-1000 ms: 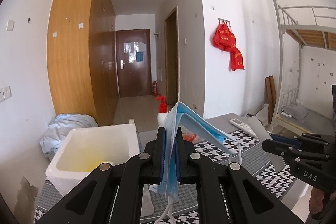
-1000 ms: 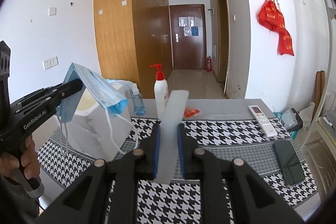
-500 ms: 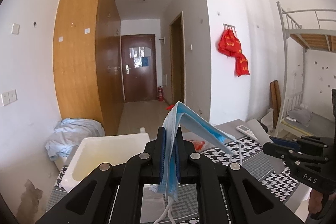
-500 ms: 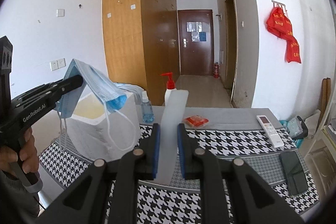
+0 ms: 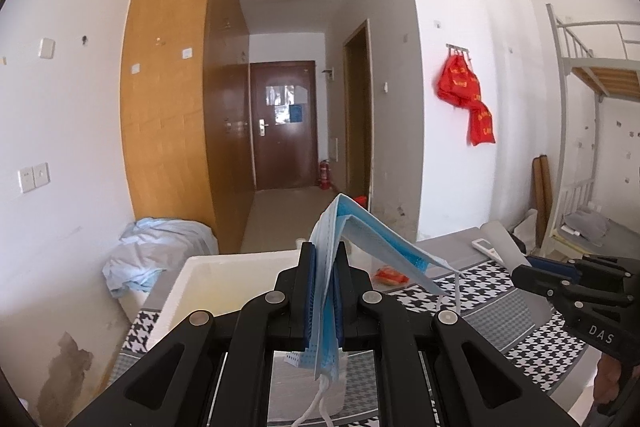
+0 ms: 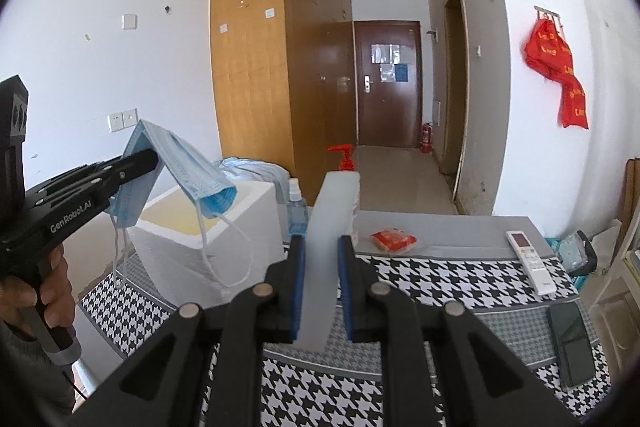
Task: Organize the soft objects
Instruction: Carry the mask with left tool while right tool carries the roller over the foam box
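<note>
Above the houndstooth-clothed surface (image 6: 440, 279), left gripper (image 5: 323, 267) jaws pinch a blue pleated mask (image 5: 372, 239) — right gripper (image 6: 321, 259) jaws clamp a frosted, perhaps plastic, strip (image 6: 330, 223).

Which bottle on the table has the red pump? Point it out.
The white bottle with the red pump top, mostly hidden behind the pale strip in the right gripper. The small bottle left of it holds blue liquid under a clear spray cap.

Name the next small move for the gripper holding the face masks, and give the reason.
Probably carry the left hand-held gripper over the open white foam box before releasing: it is shut on the blue face masks, whose ear loops dangle just beside the box.
</note>
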### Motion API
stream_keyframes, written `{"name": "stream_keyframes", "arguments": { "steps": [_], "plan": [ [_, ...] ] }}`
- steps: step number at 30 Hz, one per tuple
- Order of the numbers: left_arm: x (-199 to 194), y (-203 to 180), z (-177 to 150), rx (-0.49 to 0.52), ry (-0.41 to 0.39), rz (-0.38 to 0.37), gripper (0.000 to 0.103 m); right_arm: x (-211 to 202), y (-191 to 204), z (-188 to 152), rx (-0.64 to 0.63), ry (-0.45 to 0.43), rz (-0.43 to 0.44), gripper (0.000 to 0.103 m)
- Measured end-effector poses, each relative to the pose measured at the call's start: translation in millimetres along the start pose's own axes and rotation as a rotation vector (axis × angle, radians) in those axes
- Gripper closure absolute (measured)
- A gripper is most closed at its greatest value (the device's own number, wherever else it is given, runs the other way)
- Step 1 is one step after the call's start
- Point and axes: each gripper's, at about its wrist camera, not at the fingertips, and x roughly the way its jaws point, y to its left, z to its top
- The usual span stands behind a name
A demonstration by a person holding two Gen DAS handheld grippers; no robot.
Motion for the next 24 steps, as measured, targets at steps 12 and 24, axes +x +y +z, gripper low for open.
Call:
{"name": "stream_keyframes", "arguments": {
  "steps": [12,24],
  "plan": [
    [-2.0,13.3,0.3,-0.022,0.008,0.042,0.094,10.0,14.7,6.2,-0.027,0.006,0.041,0.084],
    [-10.1,26.8,-1.5,-0.041,0.015,0.080,0.094,20.2,30.3,8.5,-0.053,0.018,0.093,0.084]
  ]
}}
